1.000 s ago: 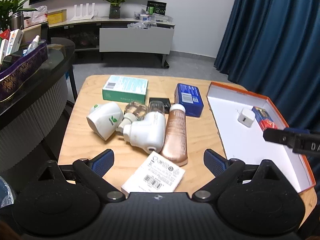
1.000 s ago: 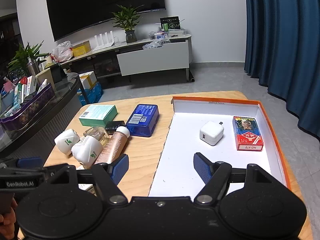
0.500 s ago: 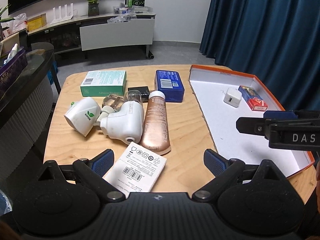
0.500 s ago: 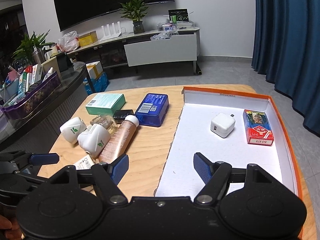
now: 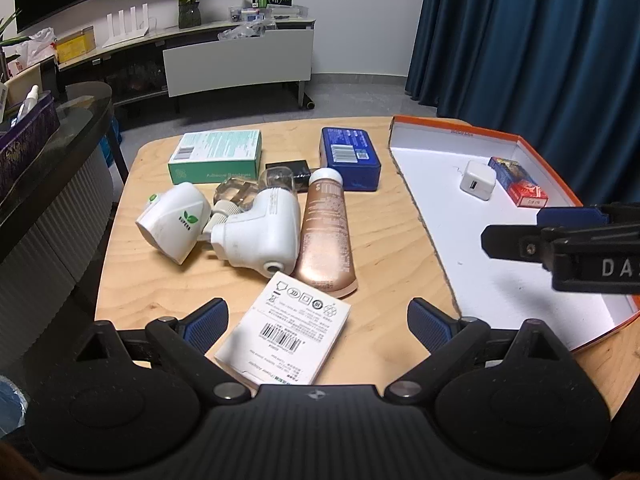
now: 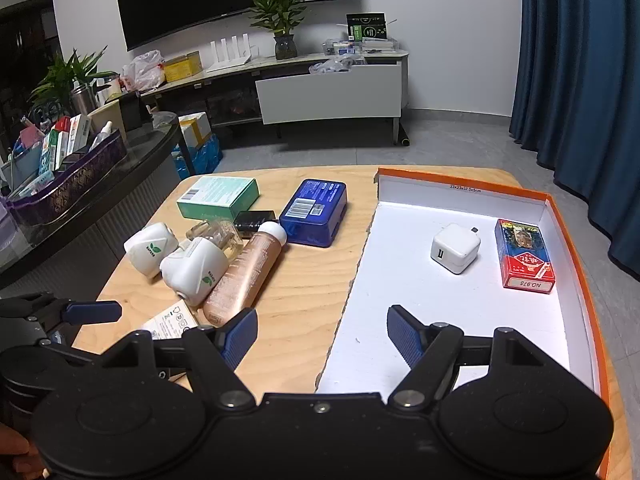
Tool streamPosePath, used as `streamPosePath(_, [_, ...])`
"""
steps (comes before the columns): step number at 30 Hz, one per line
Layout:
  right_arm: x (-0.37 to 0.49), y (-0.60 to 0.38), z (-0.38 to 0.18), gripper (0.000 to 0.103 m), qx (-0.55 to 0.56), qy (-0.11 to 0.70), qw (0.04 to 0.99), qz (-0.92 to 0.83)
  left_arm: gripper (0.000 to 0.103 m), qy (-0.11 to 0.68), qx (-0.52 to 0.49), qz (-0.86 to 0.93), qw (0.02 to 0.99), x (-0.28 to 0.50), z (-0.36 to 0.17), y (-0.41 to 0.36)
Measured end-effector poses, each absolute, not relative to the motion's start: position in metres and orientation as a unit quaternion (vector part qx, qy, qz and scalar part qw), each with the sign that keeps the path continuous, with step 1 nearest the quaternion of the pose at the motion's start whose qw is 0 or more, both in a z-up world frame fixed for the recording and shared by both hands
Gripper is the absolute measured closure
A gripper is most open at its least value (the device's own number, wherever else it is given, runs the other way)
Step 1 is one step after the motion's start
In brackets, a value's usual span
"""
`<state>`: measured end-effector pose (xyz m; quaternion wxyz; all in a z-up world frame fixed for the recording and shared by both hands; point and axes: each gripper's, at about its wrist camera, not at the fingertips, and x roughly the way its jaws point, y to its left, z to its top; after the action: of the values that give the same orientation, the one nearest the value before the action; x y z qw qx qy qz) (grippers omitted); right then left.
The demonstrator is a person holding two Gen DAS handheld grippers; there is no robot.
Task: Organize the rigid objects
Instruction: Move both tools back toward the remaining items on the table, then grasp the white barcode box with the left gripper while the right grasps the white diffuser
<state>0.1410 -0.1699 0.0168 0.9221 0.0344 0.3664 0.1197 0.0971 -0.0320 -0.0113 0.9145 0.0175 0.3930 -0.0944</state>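
An orange-rimmed white tray (image 5: 436, 224) (image 6: 560, 216) lies on the right of the wooden table and holds a white charger (image 5: 477, 179) (image 6: 455, 247) and a red card box (image 5: 518, 186) (image 6: 523, 255). Left of it lie a copper tube (image 5: 326, 232) (image 6: 244, 276), two white plug-in devices (image 5: 260, 232) (image 5: 174, 220), a blue tin (image 5: 349, 157) (image 6: 314, 212), a green box (image 5: 216, 156) and a white barcode box (image 5: 286, 338). My left gripper (image 5: 318, 326) is open and empty above the barcode box. My right gripper (image 6: 322, 332) is open and empty over the tray's left edge.
A small black item (image 5: 289, 170) and a clear glass bottle (image 5: 240, 192) lie among the pile. A dark glass counter (image 5: 48, 152) with a purple basket stands left of the table. Blue curtains (image 5: 540, 48) hang on the right, a TV shelf (image 6: 280, 68) at the back.
My left gripper has turned right and pulled back, so the tray and the right gripper's finger show more. My right gripper has shifted slightly left and lower. Nothing on the table moved.
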Motion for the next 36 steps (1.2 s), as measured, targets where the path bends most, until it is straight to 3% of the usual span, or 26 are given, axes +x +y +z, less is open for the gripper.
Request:
streamPosePath(19, [0.144,-0.167,0.009,0.018,0.038,0.378,0.917,0.121,0.005,0.405,0.041,-0.103,0.908,0.104,-0.035,-0.026])
streamPosePath(21, [0.145,-0.166,0.008,0.018,0.041,0.381,0.916,0.123,0.01,0.405,0.052,-0.104,0.907,0.108,-0.04,-0.027])
streamPosePath(24, [0.146,-0.163,0.008,0.018,0.042,0.382,0.914,0.13,0.028,0.407,0.051,-0.111,0.905,0.11,-0.046,-0.026])
streamPosePath(25, [0.146,-0.16,0.008,0.018,0.04,0.381,0.914,0.134,0.041,0.407,0.048,-0.114,0.905,0.11,-0.048,-0.026])
streamPosePath(36, [0.186,-0.102,0.007,0.018,0.047,0.394,0.887,0.237,0.043,0.373,-0.002,-0.097,0.923,0.086,-0.031,0.003])
